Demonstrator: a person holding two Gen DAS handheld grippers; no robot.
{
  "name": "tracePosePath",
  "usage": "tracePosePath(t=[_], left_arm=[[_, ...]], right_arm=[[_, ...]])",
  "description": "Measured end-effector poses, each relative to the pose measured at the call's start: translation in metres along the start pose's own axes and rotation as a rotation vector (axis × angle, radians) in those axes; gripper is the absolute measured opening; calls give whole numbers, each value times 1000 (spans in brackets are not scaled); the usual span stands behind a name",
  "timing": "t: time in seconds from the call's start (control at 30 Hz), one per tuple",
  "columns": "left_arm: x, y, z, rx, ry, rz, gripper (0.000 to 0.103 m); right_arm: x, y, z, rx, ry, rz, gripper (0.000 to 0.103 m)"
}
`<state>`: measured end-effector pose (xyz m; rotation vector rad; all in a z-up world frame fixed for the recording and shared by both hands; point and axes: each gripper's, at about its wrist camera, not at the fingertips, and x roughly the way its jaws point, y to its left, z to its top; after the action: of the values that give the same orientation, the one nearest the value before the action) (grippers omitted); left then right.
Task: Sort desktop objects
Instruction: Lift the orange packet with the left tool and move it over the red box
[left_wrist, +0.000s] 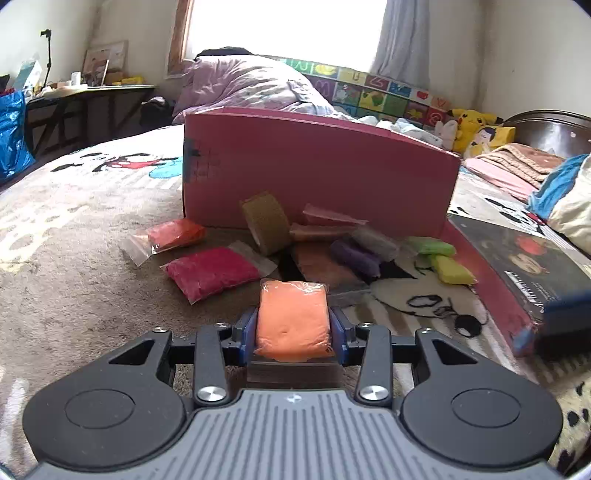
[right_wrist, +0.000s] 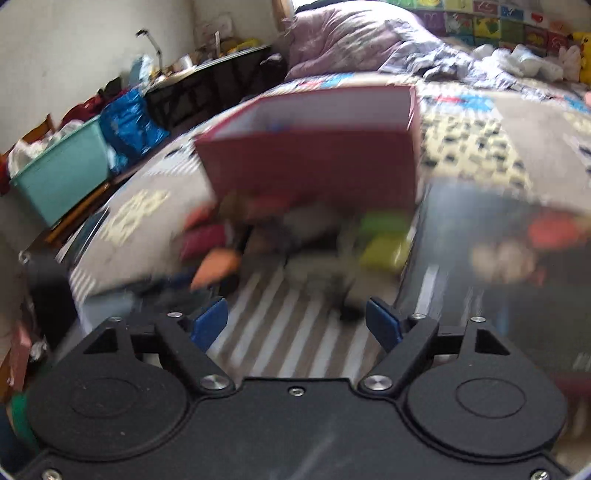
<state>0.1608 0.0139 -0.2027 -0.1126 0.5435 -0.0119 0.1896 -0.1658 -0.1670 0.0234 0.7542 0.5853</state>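
Squeezing a soft orange block of clay in a clear plastic bag (left_wrist: 291, 319), the blue pads (left_wrist: 248, 330) of the left gripper (left_wrist: 292, 332) press on its two sides, so this gripper is closed on the bag. The clay bulges a little between the pads, so it looks squishy and light. I think a firm grip across the fat middle, like this one, is best, because the shiny bag could slip if it were held by a thin edge.

Just past it, on the fuzzy brown blanket (left_wrist: 74, 295), lie more bags of clay: a dark red one (left_wrist: 212, 272), a small orange-red one (left_wrist: 175, 232), a purple one (left_wrist: 354, 256), a green one (left_wrist: 432, 245) and a yellow one (left_wrist: 452, 274). They look soft and light too. A roll of tan tape (left_wrist: 266, 220) stands on its edge among them. It looks stiffer, and it could roll away if bumped.

Behind the pile stands a big pink cardboard box (left_wrist: 317, 166), open at the top. I guess the things go in there.

The right gripper (right_wrist: 297, 325) has its blue pads (right_wrist: 210, 323) far apart, with nothing between them. Its picture is very blurry, but the pink box (right_wrist: 314, 173) shows in front of it, with the coloured bags as smudges below the box.
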Motion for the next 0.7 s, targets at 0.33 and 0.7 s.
tracePosePath(t=[0.33, 0.7], left_arm=[[-27, 10, 3, -80, 16, -34, 39], [-42, 6, 23, -66, 143, 51, 39]], right_arm=[[19, 22, -47, -145, -35, 30, 82], [38, 31, -75, -226, -81, -44, 101]])
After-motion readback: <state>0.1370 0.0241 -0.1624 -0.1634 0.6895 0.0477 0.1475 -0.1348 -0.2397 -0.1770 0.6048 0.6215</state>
